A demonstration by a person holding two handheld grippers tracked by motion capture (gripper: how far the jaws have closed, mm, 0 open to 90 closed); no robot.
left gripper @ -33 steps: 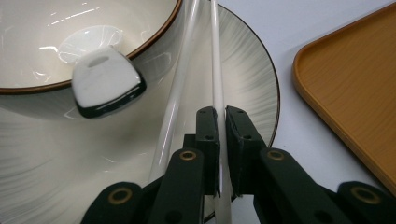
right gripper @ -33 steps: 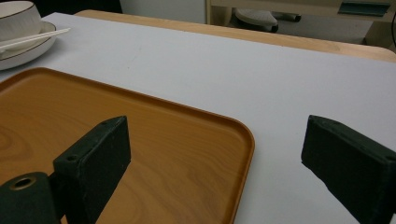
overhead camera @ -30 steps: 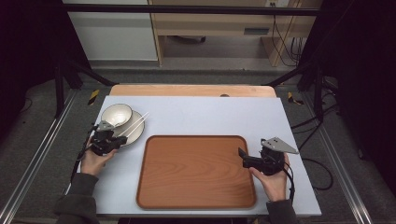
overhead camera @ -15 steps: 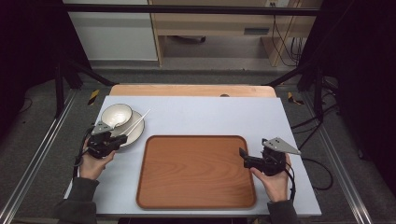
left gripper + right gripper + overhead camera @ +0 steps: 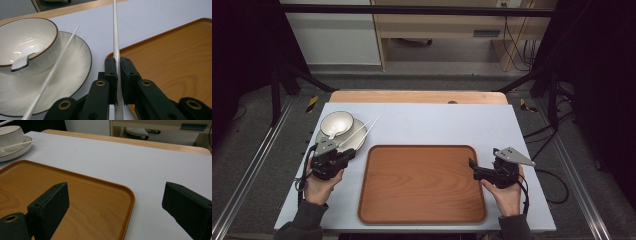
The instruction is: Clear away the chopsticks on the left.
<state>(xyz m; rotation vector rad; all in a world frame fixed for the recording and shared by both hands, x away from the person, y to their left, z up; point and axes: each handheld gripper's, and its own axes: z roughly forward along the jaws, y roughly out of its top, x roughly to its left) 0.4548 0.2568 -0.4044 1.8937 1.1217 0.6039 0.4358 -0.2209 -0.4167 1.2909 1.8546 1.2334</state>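
My left gripper point(image 5: 348, 154) point(image 5: 118, 62) is shut on a white chopstick point(image 5: 372, 125) point(image 5: 115, 32), which sticks out past the tips over the table beside the tray's corner. A second white chopstick point(image 5: 359, 128) point(image 5: 53, 72) lies slanted across the white plate point(image 5: 354, 142) point(image 5: 75, 65). On that plate stands a white bowl point(image 5: 337, 123) point(image 5: 30, 37) with a spoon point(image 5: 21, 63) in it. My right gripper point(image 5: 474, 169) point(image 5: 117, 195) is open with nothing between its jaws, over the right edge of the wooden tray point(image 5: 422, 185) point(image 5: 75, 202).
The bare tray lies in the middle of the pale table top point(image 5: 437, 122). A wooden strip point(image 5: 417, 96) runs along the far edge. Dark frame posts and cables stand left and right of the table. In the right gripper view, plate point(image 5: 15, 151) and bowl point(image 5: 10, 133) sit far left.
My left gripper has risen and drawn back toward the near edge with one chopstick in it, so that chopstick now stands apart from the other. The right gripper has stayed put.
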